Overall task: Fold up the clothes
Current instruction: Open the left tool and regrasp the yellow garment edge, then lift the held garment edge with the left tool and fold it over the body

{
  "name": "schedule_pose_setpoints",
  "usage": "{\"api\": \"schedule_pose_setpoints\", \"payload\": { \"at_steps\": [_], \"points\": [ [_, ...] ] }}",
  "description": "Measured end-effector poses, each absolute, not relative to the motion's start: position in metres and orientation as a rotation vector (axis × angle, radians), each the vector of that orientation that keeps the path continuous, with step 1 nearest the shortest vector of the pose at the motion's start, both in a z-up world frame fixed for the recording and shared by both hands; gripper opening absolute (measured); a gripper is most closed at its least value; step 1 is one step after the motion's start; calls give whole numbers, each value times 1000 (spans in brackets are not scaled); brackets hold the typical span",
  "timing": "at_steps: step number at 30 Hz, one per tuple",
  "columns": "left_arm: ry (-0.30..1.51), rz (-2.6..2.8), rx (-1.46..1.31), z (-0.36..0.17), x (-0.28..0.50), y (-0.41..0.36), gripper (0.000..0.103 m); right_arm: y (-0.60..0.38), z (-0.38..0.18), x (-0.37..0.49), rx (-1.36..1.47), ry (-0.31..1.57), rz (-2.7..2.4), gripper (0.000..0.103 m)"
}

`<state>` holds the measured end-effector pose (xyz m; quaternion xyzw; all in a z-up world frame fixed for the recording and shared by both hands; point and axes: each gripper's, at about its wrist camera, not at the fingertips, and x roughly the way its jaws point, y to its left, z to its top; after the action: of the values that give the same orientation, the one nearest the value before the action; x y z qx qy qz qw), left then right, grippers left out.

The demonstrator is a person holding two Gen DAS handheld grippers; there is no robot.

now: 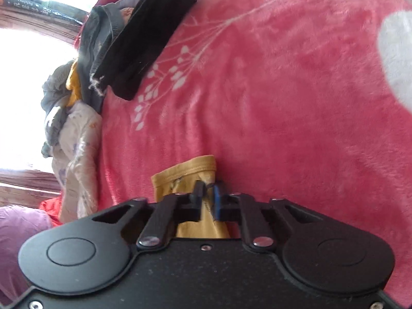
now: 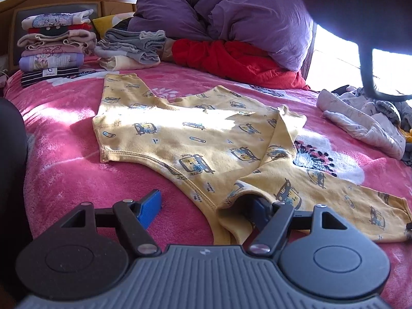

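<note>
Pinching a cuff of the yellow car-print cotton pyjama top with my left gripper, jaws pressed together on it. My right gripper sits spread wide over the top's hem, which lies flat on the pink fleece blanket.

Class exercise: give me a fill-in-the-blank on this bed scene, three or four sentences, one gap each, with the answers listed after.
1. The left tool is shut on a piece of ____ fabric.
2. The printed garment lies spread on a ____ blanket.
3. The right tool has its jaws ____.
4. The quilt bundled behind the red cloth is ____.

Answers: yellow; pink; open; purple
</note>
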<state>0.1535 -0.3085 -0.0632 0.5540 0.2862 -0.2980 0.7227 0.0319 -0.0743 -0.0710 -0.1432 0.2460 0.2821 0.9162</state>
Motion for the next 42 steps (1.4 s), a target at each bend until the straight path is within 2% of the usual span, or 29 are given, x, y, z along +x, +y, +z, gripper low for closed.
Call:
{"api": "schedule_pose_setpoints", "payload": {
  "at_steps": [4,10,15,20,26,31,42],
  "points": [
    [672,-621,982,-18,176,-282,2,-76,-70,29,-304,498,580,73],
    [658,-485,533,61,209,-193,2,-79,-68,29,-297,492,569,73],
    [578,-376,291,111,205,-116,2,-77,-69,27,-313,484,564,75],
    [536,-277,133,136,199,-33,2,-77,-69,26,-320,475,558,75],
    [505,-149,-60,132,176,69,2,-81,-69,23,-324,471,550,77],
    [513,-49,-212,102,159,141,2,-79,-70,19,-350,452,553,77],
    [526,-56,-457,18,147,211,2,-83,-58,-1,-389,354,541,77]
  ]
}}
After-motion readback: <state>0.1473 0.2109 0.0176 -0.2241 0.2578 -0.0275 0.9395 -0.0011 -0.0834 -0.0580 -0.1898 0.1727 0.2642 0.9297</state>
